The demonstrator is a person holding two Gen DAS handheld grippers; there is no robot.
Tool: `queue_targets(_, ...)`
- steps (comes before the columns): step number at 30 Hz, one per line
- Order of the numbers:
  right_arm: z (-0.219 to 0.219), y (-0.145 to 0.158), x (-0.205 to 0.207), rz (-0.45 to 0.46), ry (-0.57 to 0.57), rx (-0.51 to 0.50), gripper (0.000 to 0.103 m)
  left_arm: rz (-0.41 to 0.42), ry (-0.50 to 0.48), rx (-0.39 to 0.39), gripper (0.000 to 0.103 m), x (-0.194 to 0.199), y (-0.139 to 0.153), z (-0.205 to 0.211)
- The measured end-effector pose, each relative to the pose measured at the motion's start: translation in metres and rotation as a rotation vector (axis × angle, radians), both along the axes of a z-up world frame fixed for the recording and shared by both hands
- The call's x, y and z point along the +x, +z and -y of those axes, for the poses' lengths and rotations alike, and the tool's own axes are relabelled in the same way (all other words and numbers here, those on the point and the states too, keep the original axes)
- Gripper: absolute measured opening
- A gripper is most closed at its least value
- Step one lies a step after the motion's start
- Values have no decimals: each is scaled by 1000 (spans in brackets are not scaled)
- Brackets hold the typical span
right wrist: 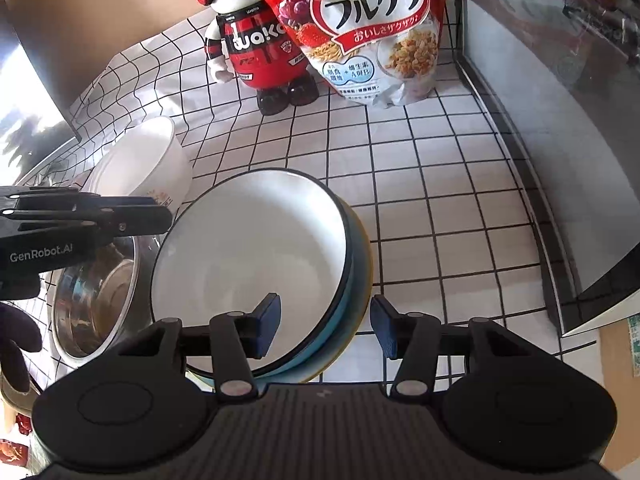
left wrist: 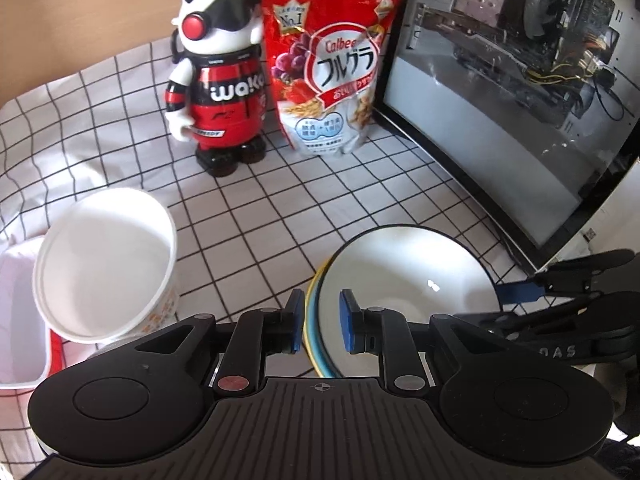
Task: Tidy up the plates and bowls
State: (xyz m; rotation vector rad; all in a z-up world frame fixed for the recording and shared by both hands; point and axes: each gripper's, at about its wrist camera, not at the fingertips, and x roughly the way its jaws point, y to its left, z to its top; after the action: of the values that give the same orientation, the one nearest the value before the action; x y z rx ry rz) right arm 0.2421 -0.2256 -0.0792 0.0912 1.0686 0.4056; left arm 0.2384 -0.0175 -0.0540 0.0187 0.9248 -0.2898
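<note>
Left hand-held gripper (left wrist: pixel 320 326): jaws slightly apart, astride the near rim of the stacked bowls (left wrist: pixel 412 280), no clamping seen. Right hand-held gripper (right wrist: pixel 325 326): half open, rim straddled at 3 o'clock. Stack is set on the gridded bench (right wrist: pixel 420 208), paper cup (left wrist: pixel 108 264) at 9 o'clock.

A panda-headed robot figure (left wrist: pixel 218 76) in red stands well ahead of the tongs, left of centre — just beside it a red Calbee cereal bag (left wrist: pixel 332 68). A glass-sided computer case (left wrist: pixel 520 80) — off to the right.
</note>
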Motion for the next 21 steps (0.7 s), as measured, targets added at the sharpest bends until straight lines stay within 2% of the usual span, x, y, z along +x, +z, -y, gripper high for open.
queue_targets(3, -2, -4, 0, -11, -3, 4, 50, -23, 27, 7, 21, 8, -8, -1)
queue_targets(10, -6, -23, 8, -111, -15, 43, 50, -152, 41, 2, 25, 31, -31, -1)
queue_targets(12, -7, -29, 11, -150, -14, 69, 50, -189, 49, -27, 25, 36, -37, -1)
queue_targets(15, -10, -37, 15, -191, -4, 95, 50, -214, 53, -27, 25, 38, -45, 1)
queue_targets(21, -12, -46, 27, -210, 10, 95, 47, -270, 50, -39, 26, 42, -55, 1)
